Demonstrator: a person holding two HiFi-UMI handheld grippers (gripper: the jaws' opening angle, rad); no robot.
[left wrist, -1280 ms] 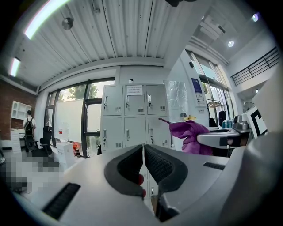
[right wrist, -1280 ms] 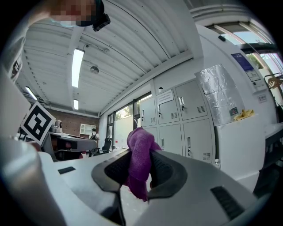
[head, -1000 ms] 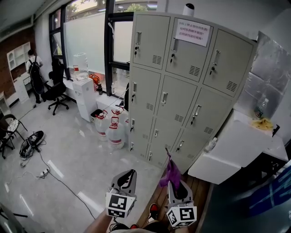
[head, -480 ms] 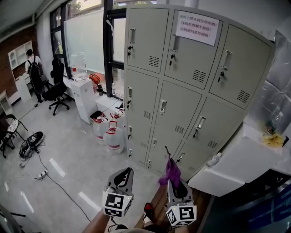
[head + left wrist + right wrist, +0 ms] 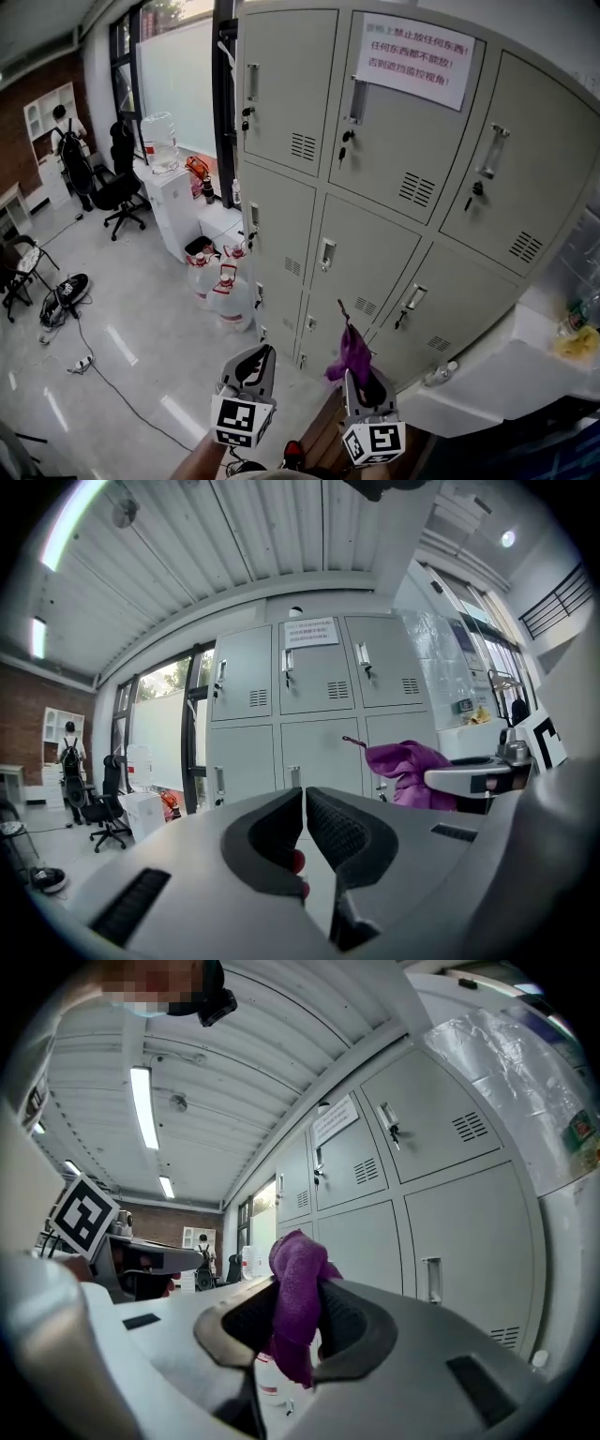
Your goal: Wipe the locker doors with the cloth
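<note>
Landmark: grey locker bank (image 5: 375,216), three columns of doors, filling the upper right of the head view.
Left tongs (image 5: 263,352): in front of the locker bank, well apart from its doors; jaws pressed together with nothing between them.
Right tongs (image 5: 360,375): beside the left tongs, facing the lower doors of the locker bank; jaws clamped on the purple cloth (image 5: 352,354).
Purple cloth: bunched, standing up above the jaws, with a short tail below them in the right gripper view; clear of the doors.
Notice (image 5: 416,49): white sheet with red print, on the top middle door.
Water dispenser (image 5: 173,202): left of the locker bank, by the window.
Water bottles (image 5: 220,286): on the floor at the locker bank's left foot.
White surface (image 5: 506,375): just right of the locker bank.
Person (image 5: 66,131): far left of the locker bank, near an office chair (image 5: 117,183).
</note>
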